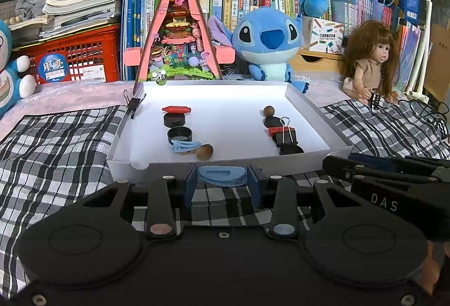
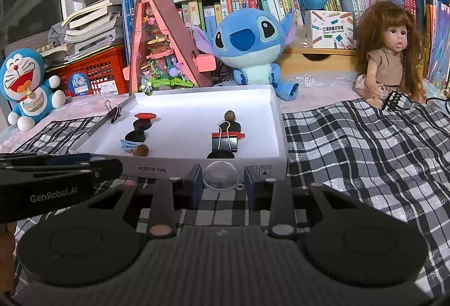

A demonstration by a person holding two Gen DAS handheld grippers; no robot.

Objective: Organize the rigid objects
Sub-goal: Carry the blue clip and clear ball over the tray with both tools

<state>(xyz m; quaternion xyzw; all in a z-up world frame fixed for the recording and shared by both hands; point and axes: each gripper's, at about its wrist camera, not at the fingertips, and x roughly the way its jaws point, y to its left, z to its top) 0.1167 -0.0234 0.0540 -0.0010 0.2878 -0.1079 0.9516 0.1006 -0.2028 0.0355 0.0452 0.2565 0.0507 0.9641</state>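
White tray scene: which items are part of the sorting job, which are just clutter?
In the job:
- white tray
- blue clip held by left gripper
- clear lens held by right gripper
- tray contents: red crayon, binder clip, brown nut

Just lying about:
- Stitch plush
- doll
- Doraemon plush
- books

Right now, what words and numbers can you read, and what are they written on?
"DAS": on the right gripper's black arm.
"GenRobot.AI": on the left gripper's black arm.
"NO. A-222A", printed upside down: on the white box's front wall.
"月亮": on the round blue sticker on the red crate.
Book spines and the small printer box: too small to read.
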